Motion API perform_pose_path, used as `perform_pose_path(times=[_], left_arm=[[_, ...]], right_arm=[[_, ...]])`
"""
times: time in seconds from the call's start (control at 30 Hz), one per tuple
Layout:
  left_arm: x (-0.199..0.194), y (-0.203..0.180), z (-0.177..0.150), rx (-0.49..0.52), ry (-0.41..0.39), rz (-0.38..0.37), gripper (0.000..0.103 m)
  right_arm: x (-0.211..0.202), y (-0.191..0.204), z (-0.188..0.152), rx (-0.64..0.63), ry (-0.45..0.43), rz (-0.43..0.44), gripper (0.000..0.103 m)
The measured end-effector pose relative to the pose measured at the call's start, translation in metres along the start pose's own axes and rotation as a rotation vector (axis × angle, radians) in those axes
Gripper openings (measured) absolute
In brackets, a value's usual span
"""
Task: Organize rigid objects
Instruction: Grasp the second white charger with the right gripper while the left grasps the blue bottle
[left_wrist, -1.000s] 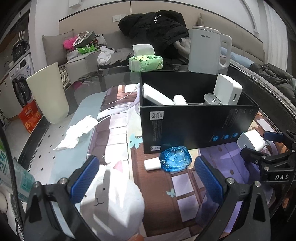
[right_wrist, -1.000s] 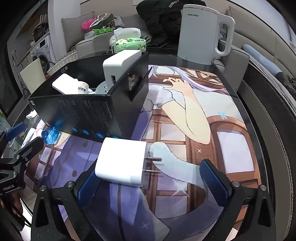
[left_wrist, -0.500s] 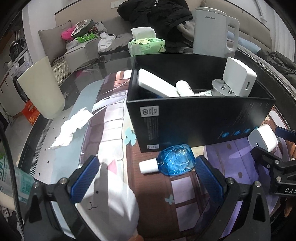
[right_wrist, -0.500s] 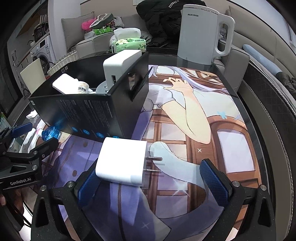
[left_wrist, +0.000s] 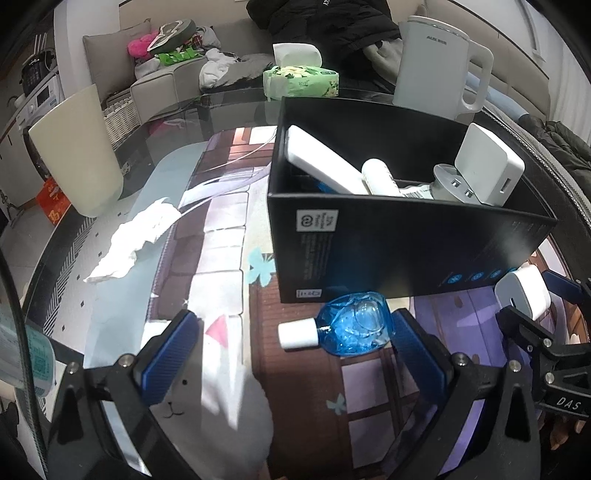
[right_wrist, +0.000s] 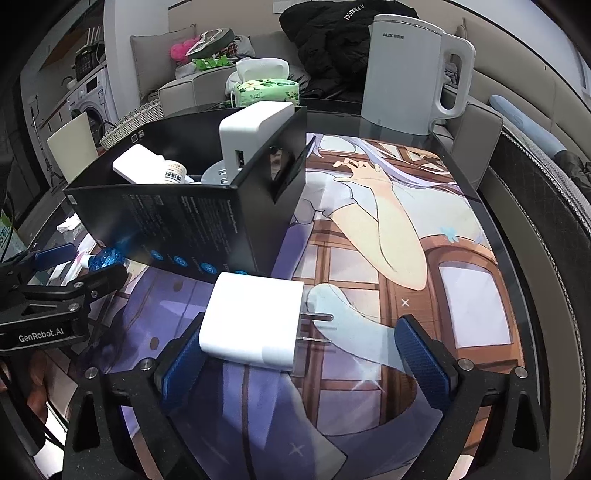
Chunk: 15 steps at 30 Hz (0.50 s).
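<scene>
The worktop (right_wrist: 517, 236), glass-topped and covered with a printed anime mat (right_wrist: 388, 229), carries everything, and the black cardboard box (left_wrist: 388, 243) standing on the mat looks like the collecting bin: it already holds a white power bank (left_wrist: 317, 162), a small white bottle (left_wrist: 380, 175), a round USB hub (left_wrist: 448, 181) and a large white charger (left_wrist: 487, 166) propped against its right wall. Two items lie loose on the mat just outside its front wall, which suggests they are next. The right claw (right_wrist: 299, 354) is spread wide, with the white plug adapter (right_wrist: 255, 325) against its left finger, prongs pointing right, not yet pinched. The left claw (left_wrist: 291, 350) is likewise spread around the blue bottle (left_wrist: 351, 325), which lies on its side, white cap to the left, placed for a sideways squeeze.
</scene>
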<state>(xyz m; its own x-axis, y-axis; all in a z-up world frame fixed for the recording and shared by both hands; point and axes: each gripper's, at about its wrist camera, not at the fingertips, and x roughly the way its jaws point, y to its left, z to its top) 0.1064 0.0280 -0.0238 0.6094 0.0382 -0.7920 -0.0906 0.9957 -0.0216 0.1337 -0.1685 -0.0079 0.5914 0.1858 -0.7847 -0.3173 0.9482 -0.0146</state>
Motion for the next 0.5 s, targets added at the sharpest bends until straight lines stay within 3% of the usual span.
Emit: perform_pose_path(times=[0.1,0.17,0.2,0.5], left_arm=[[0.0003,-0.0001,0.0001,-0.001,0.0,0.0,0.103],[0.0002,0.0,0.0,-0.001,-0.001,0.001,0.103],[0.0002,0.0001,0.0,-0.001,-0.001,0.0,0.103],[-0.002,0.0016,-0.0026,0.004,-0.008,-0.004,0.102]], right_arm=[[-0.0022,0.0017,0.0005,-0.009,-0.012,0.011,0.081],[-0.0043,0.0047,0.0003,-0.025,-0.023,0.024,0.06],[-0.005,0.0063,0.0001,-0.034,-0.027,0.028,0.057],[-0.004,0.0065,0.0009,-0.04,-0.031,0.032,0.057]])
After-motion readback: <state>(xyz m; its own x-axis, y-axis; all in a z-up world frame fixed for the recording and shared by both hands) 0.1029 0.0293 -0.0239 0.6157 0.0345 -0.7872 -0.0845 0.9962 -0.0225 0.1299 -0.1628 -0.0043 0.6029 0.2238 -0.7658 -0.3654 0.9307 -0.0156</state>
